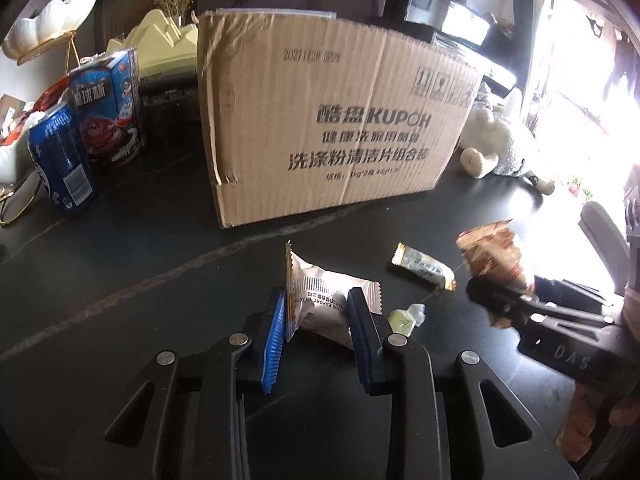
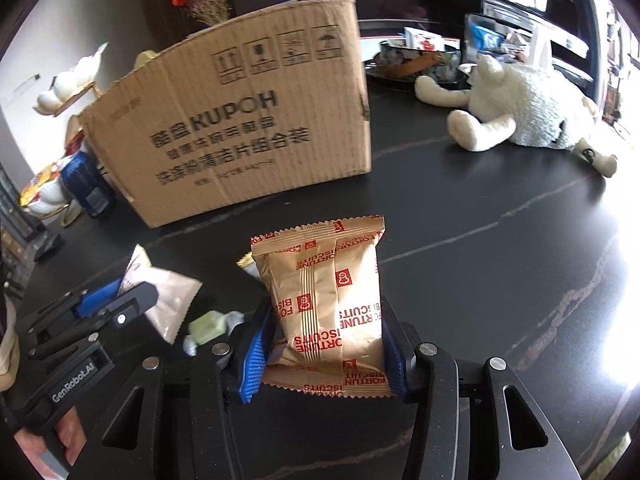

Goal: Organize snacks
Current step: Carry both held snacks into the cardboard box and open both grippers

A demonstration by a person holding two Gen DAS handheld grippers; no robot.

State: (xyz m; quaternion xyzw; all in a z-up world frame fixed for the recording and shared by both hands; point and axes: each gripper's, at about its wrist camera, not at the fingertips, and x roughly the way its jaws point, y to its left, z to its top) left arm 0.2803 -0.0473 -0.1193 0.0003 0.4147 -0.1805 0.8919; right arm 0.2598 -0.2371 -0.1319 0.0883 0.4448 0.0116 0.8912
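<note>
My left gripper [image 1: 316,300] is shut on a pale pink snack packet [image 1: 320,300], held just above the dark table; it also shows in the right wrist view [image 2: 168,300]. My right gripper [image 2: 320,320] is shut on a gold Fortune Biscuits packet [image 2: 324,296], also seen in the left wrist view [image 1: 496,256]. A gold-ended snack bar [image 1: 424,266] and a small green wrapped candy [image 1: 404,318] lie on the table between the grippers. A cardboard box [image 1: 332,120] stands behind them, its opening not visible.
A blue drink can [image 1: 60,160] and a blue-red snack carton [image 1: 110,108] stand left of the box. A white plush toy [image 2: 528,112] lies at the right. White decor dishes [image 1: 48,24] sit at the far left. The table [image 1: 120,260] is dark with pale veins.
</note>
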